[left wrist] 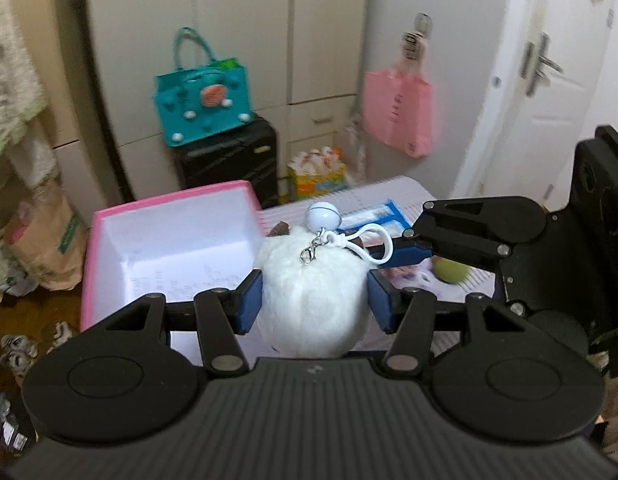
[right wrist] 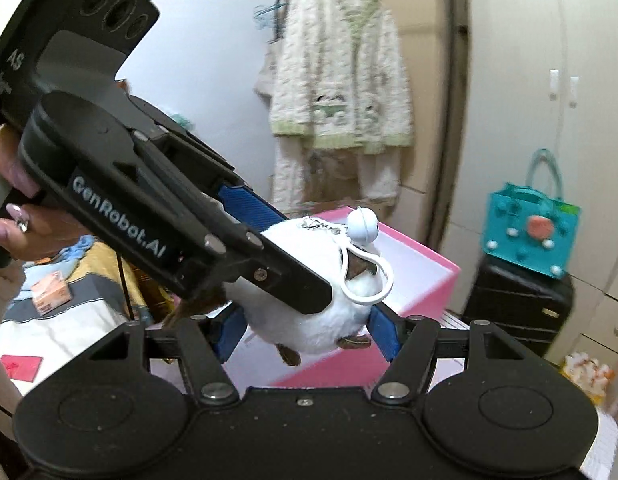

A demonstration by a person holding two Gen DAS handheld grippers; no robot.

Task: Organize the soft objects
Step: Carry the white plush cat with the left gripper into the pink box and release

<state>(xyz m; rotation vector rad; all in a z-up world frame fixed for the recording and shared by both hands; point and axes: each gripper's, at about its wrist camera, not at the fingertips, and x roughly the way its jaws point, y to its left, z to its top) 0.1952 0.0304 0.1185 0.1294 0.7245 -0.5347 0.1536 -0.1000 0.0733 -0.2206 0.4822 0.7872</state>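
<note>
Both tongs are closed partway on one white plush toy (left wrist: 313, 300): the left gripper (left wrist: 313, 300) pinches its round body, the right gripper (right wrist: 307, 328) its other sides. It is held in the air beside the open pink box (left wrist: 109, 216). Being light and squashy, it is best gripped across the body, not by the bell (left wrist: 323, 216) or loop.

"GenRobot.AI" on the left gripper (right wrist: 305, 276); "AS" above.

The fluffy white round plush toy (left wrist: 313, 300) sits at frame centre, between both grippers' jaws. Behind it at left lies the open pink cardboard box (left wrist: 169, 240). The teal felt handbag (left wrist: 203, 100) stands on the black suitcase (left wrist: 229, 156), farther back.
</note>
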